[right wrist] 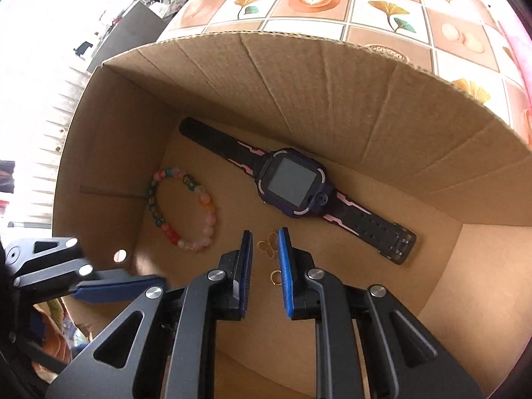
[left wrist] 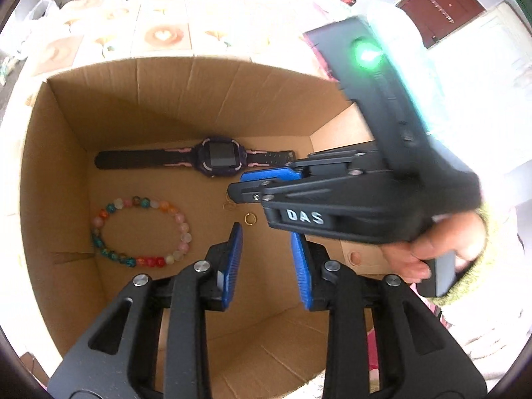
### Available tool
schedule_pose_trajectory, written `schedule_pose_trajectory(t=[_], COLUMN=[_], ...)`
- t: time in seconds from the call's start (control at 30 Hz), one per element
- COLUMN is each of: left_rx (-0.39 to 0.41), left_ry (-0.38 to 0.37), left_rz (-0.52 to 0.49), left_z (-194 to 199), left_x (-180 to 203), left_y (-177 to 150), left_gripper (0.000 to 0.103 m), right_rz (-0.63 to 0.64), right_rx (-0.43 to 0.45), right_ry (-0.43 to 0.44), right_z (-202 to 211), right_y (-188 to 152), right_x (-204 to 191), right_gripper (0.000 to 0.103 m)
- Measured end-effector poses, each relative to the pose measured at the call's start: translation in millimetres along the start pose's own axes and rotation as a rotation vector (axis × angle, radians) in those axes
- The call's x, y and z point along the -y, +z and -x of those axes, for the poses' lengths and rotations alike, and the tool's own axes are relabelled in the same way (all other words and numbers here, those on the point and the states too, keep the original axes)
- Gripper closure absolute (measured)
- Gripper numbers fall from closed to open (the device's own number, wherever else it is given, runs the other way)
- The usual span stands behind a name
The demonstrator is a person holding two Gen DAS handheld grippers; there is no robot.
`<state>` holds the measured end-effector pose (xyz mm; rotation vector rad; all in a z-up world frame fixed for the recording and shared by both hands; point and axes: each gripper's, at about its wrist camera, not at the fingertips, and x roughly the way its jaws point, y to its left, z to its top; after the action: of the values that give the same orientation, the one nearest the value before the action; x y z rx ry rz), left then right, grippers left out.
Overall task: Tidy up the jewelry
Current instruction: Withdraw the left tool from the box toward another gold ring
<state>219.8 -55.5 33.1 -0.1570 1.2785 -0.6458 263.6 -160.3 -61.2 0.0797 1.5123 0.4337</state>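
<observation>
On the cardboard box (left wrist: 186, 99) floor: four jewelry pieces, counted. One dark smartwatch (right wrist: 292, 184) with pink strap accents, laid flat along the far wall. One multicolour bead bracelet (left wrist: 141, 231), flat, toward the left wall, well apart from the watch. One thin gold wire earring (right wrist: 267, 247) with looped shape, and one small gold ring (left wrist: 250, 218) just beside it, not touching as far as I can tell. Both gold bits sit between bracelet and watch strap end.

Right gripper (right wrist: 266, 252): pointing steeply down into box, blue pads narrowly parted, nothing clamped. Right wrist view shows the wire earring in the gap past the tips and the ring by the right pad; contact unclear. Left wrist view shows its tips right at the earring.

Left gripper (left wrist: 266, 246): jaws apart, empty, hovering over the box floor near the ring.

One hand (left wrist: 429, 249) with a green knit cuff grips the right tool's handle; green LED lit on it.

Box sits on a tabletop (right wrist: 332, 0) with coffee-and-leaf tile pattern.
</observation>
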Motion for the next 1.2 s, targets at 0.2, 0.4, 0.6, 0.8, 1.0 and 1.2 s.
schedule_pose_trajectory(t=[0.2, 0.4, 0.6, 0.8, 1.0, 1.2], left_rx=[0.061, 0.200, 0.377, 0.422, 0.321, 0.303], left_ry=[0.035, 0.039, 0.000, -0.105, 0.006, 0.184], left_rz=[-0.031, -0.078, -0.139, -0.210, -0.216, -0.251], left_z=[27.1, 73.4, 111.3, 109.8, 65.2, 32.9], left_x=[4.3, 8.0, 15.0, 23.1, 24.4, 22.4], left_y=[-9.9, -32.2, -77.5, -138.6, -178.9, -180.1], left_gripper=[0.072, 0.071, 0.064, 0.050, 0.046, 0.046], right_rz=[-0.016, -0.025, 0.023, 0.079, -0.005, -0.161], right_rx=[0.046, 0.174, 0.371, 0.468, 0.410, 0.402], right_ry=[0.031, 0.124, 0.233, 0.295, 0.274, 0.134], right_z=[14.8, 64.7, 133.0, 160.5, 121.2, 94.0], right_y=[-4.6, -30.5, -95.7, -180.5, -233.4, -228.6], right_x=[4.4, 1.2, -15.4, -22.1, -9.4, 21.2], right_gripper=[0.086, 0.086, 0.086, 0.079, 0.077, 0.078])
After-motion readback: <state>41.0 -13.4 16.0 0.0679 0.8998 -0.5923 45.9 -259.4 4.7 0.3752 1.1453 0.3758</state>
